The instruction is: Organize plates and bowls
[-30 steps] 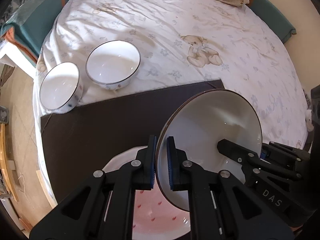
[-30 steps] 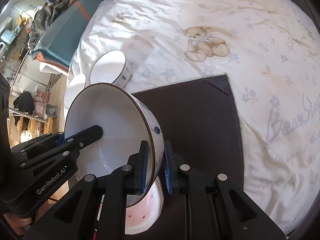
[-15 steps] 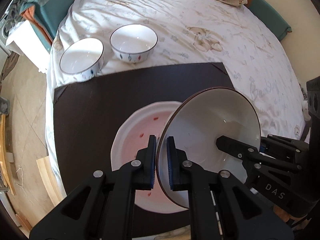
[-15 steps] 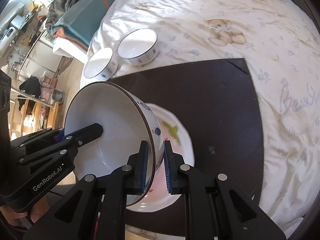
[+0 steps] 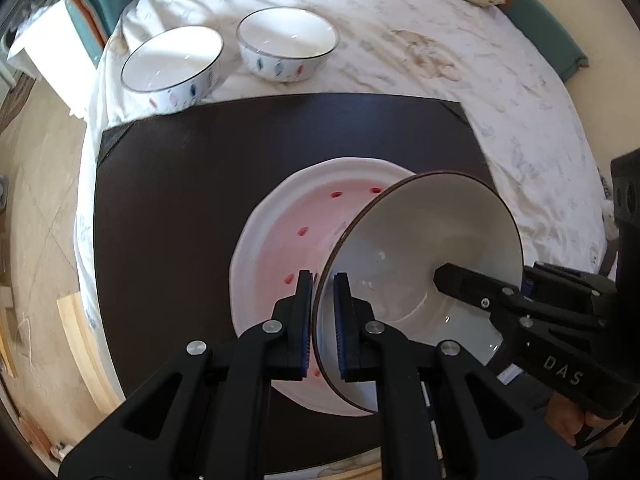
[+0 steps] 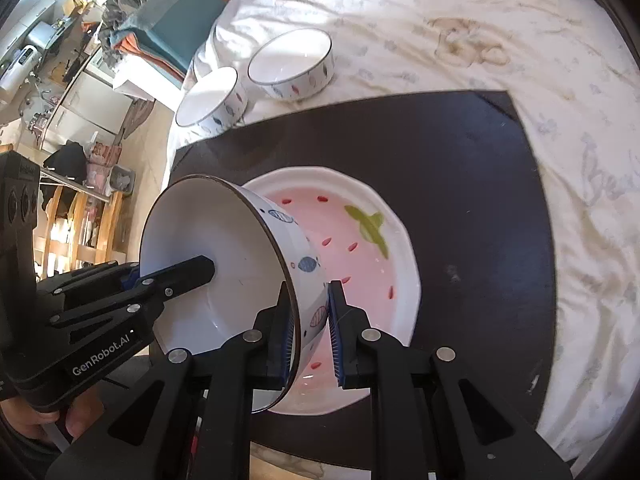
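At the far left of the bed, two small white ceramic bowls with dark rims and feather-like coloured marks sit side by side on the sheet: the left small bowl (image 5: 172,66) is nearer the bed's edge, and the right small bowl (image 5: 287,42) is just beside it, a little farther back. Both stand upright on the white printed bedsheet (image 5: 420,52), just beyond the far edge of a dark brown rectangular mat (image 5: 180,184) spread over the near part of the bed.

In the middle of the mat lies a wide white plate with a pink centre, red seed-like dashes and a green leaf mark (image 6: 360,240).

Above the plate's near left part a large white ceramic bowl with a thin brown rim and blue and red leaf prints on its outside (image 6: 224,276) is held tilted, gripped on opposite sides of its rim. The left gripper (image 5: 323,316) is clamped on the bowl's left rim, one blue pad inside and one outside. The right gripper (image 6: 310,320) is clamped on the right side of the wall in the same way. I cannot tell whether the bowl's underside touches the plate.

A person's fingers (image 6: 28,424) show behind the left tool's handle.
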Demonstrator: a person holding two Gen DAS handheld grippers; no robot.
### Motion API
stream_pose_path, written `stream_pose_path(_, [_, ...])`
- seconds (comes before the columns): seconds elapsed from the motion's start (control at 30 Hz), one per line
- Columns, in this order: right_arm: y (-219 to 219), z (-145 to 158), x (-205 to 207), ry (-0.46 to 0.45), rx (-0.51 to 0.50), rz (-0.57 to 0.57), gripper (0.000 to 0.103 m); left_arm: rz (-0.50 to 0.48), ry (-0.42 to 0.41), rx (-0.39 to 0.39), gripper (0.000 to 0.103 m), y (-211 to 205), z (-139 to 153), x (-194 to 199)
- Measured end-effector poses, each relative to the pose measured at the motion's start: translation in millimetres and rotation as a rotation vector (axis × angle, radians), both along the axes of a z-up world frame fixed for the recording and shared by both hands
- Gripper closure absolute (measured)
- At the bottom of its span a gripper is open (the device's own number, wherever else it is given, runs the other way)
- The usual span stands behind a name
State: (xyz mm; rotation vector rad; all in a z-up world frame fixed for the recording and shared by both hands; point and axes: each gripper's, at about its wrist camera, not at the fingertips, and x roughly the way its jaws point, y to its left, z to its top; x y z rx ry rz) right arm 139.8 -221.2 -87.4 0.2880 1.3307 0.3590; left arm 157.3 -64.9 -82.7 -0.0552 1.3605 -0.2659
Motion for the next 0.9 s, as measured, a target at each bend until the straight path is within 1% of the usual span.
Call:
stream_pose_path(0.1, [8, -8, 4, 0.029, 0.0, 0.001, 0.085, 0.027, 0.024, -0.004, 0.096, 6, -8, 9])
stream_pose_path(0.2, [15, -17, 9, 0.06, -0.01, 0.004, 0.085, 0.031, 0.035, 0.011, 0.096, 6, -16, 12])
stream_pose_path(0.37, [13, -29, 11, 0.109, -0.031, -0.001, 0.084, 0.009, 0.057, 0.024, 0.096, -2, -28, 15])
stream_pose_path(0.53, [7, -34, 11, 0.121, -0.042, -0.012, 0.084, 0.001, 0.06, 0.029, 0.096, -10, -29, 21])
stream_pose_path(0.73, [8, -39, 12, 0.14, -0.069, -0.003, 0.084, -0.002, 0.083, 0.043, 0.095, -14, -40, 21])
stream_pose_path(0.9, [8, -42, 13, 0.15, -0.082, 0.004, 0.084, -0.005, 0.078, 0.044, 0.095, -16, -42, 22])
